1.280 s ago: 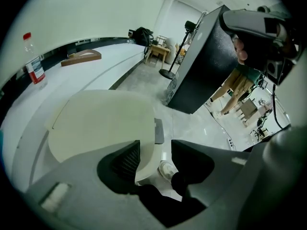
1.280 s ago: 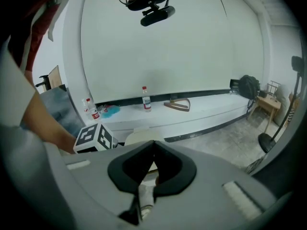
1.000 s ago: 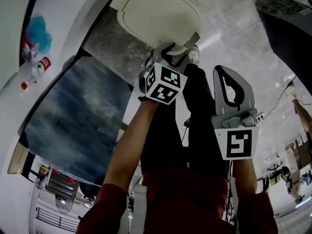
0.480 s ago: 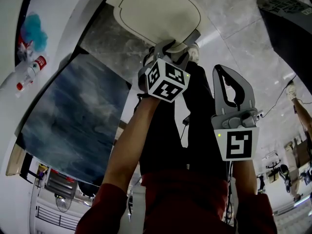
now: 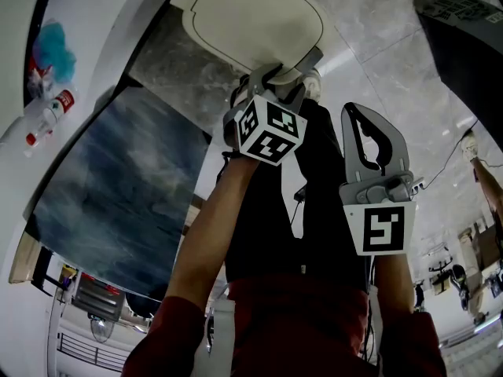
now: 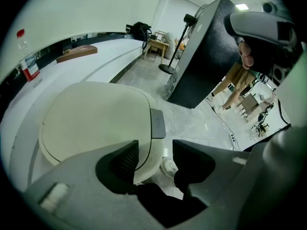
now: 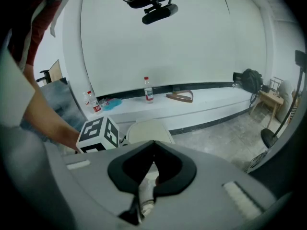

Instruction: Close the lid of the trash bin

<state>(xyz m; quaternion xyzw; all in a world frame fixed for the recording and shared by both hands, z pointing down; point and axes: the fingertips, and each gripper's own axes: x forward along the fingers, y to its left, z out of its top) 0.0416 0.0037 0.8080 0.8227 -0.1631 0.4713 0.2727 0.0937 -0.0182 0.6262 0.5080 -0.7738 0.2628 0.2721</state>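
No legible text in any view. Bottle (image 5: pixel 55 115): red label, print too small to read. Cube (image 5: pixel 383 228) on right gripper (image 5: pixel 357 113): square marker pattern only, no characters.

Cream across the oval plastic bin lid (image 5: pixel 255 18); black-and-white squares on the marker cube (image 5: pixel 269 129); dark red on the cloth sleeve (image 5: pixel 161 340).

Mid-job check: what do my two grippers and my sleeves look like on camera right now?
The left gripper and right gripper are grey plastic, with curved jaws lined by black ribbed pads. Each carries a white cube printed with black square markers. The person wears dark red sleeves that end above bare forearms.
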